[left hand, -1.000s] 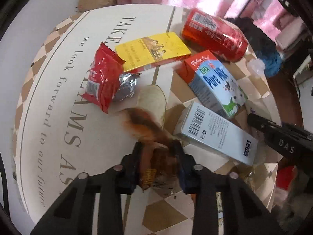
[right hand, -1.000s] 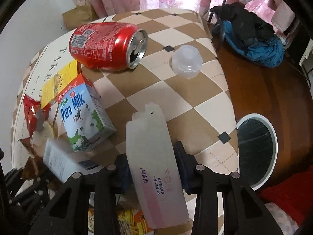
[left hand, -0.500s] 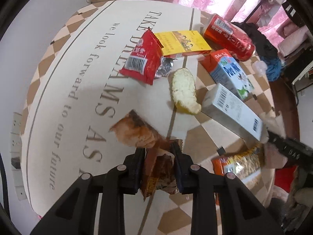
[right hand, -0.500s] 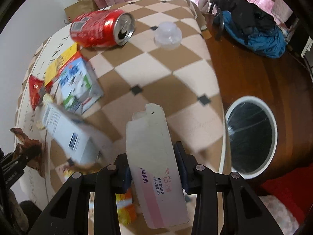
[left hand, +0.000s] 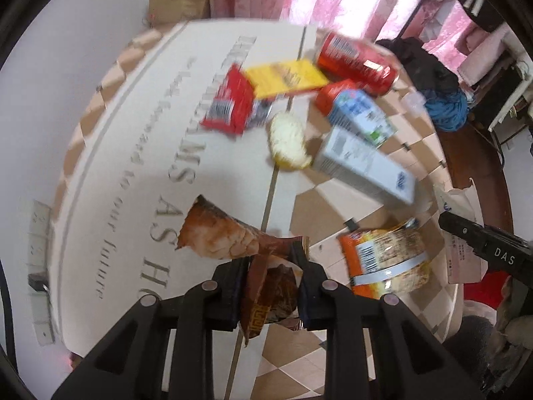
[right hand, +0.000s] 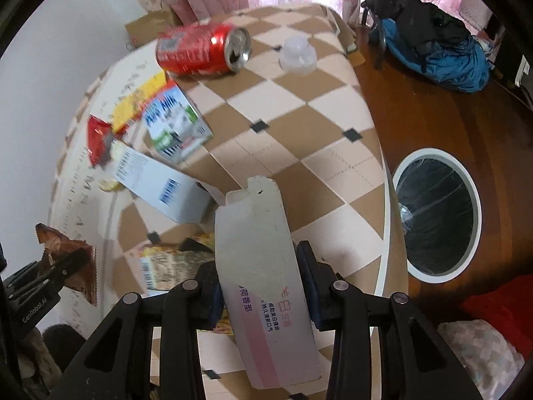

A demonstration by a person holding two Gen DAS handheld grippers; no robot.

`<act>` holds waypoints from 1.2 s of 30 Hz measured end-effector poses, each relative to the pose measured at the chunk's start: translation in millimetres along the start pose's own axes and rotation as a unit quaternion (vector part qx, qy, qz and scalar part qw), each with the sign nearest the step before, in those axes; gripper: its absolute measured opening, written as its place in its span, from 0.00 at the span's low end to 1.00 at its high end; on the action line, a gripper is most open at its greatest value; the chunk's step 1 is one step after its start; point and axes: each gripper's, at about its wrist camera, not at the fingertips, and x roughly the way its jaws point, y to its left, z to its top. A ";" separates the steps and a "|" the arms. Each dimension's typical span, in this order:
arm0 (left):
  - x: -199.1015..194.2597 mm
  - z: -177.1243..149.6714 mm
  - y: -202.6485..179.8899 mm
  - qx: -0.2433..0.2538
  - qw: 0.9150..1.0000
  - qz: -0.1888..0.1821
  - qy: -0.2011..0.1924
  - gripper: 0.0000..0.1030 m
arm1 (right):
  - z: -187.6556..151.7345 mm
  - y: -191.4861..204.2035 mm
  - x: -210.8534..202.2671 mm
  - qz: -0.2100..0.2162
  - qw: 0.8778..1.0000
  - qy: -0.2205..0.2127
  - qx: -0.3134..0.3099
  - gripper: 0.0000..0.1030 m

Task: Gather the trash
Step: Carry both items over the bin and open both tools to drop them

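My left gripper (left hand: pixel 269 283) is shut on a brown snack wrapper (left hand: pixel 230 236) and holds it above the table. My right gripper (right hand: pixel 260 290) is shut on a white and pink carton (right hand: pixel 266 273), held above the table edge. The white-rimmed bin (right hand: pixel 436 215) with a black liner stands on the floor to the right of the carton. On the table lie a red can (right hand: pixel 203 48), a milk carton (right hand: pixel 176 123), a white box (right hand: pixel 160 186), a yellow box (left hand: pixel 286 76), a red packet (left hand: pixel 230 103), an orange noodle packet (left hand: pixel 386 256) and a pale food piece (left hand: pixel 288 141).
A clear plastic lid (right hand: pixel 298 55) lies near the table's far edge. A blue and black bag (right hand: pixel 433 40) sits on the brown floor behind the bin. Pink curtains hang at the back. A brown paper bag (left hand: pixel 178 5) stands by the wall.
Both grippers have lifted and pulled back from the table with their items. The orange noodle packet has come into view. The bin shows larger in the right wrist view.
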 end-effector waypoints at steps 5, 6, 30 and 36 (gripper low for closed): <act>-35.1 14.2 -23.6 0.032 0.999 0.008 -0.043 0.21 | 2.2 -3.1 -33.0 0.024 0.999 -0.035 0.011 0.39; -41.9 18.1 -29.2 0.036 0.998 0.006 -0.051 0.20 | 2.5 -5.4 -39.4 0.028 0.999 -0.041 0.014 0.39; 8.4 90.3 -323.7 0.209 0.973 -0.088 -0.049 0.20 | 21.4 -252.8 -119.7 -0.044 0.972 -0.134 0.189 0.39; 111.9 91.1 -397.6 0.222 0.969 -0.100 0.037 0.20 | 8.8 -352.8 -44.9 -0.056 0.961 -0.068 0.260 0.39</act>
